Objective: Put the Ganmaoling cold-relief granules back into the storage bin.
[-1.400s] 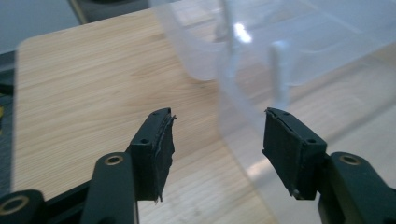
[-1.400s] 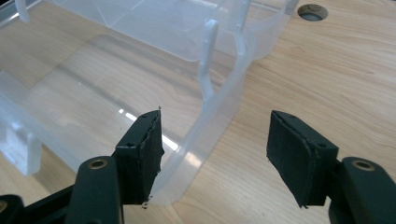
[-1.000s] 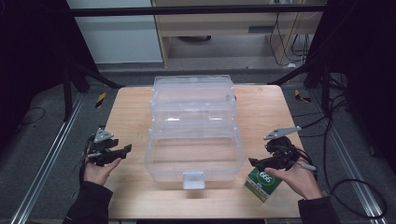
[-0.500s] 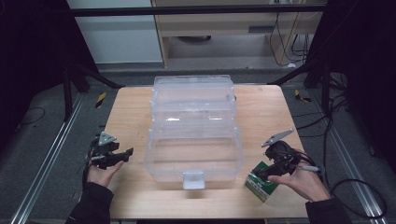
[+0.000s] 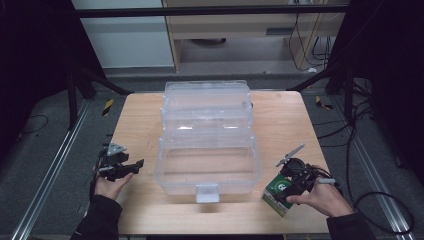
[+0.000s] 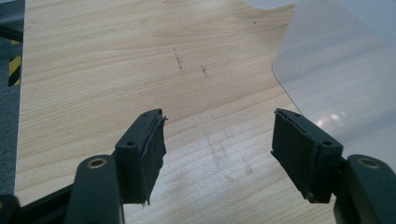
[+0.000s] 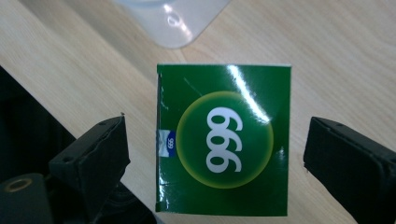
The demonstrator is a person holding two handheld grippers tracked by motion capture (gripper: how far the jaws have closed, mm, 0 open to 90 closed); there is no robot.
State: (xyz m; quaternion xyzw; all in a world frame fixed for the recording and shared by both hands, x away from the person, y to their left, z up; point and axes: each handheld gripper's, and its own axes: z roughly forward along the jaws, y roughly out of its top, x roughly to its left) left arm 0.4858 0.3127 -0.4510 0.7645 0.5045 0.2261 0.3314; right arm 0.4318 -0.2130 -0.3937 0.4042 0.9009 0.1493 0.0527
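One wooden table point(image 5: 280, 120) is being occupied mostly by one clear plastic storage box point(image 5: 207, 137), standing open at its middle with a latch tab at the near wall. One green carton point(image 5: 278, 192) printed "999" is being kept near the table's front right corner, just beside the box's near right corner. Two grippers are being held, one in each hand. The right gripper point(image 7: 215, 154) is being poised over the carton, its jaws spread wide on either side and apart from it. The left gripper point(image 6: 219, 140) is being held over bare wood left of the box, jaws likewise wide apart, with nothing between them.
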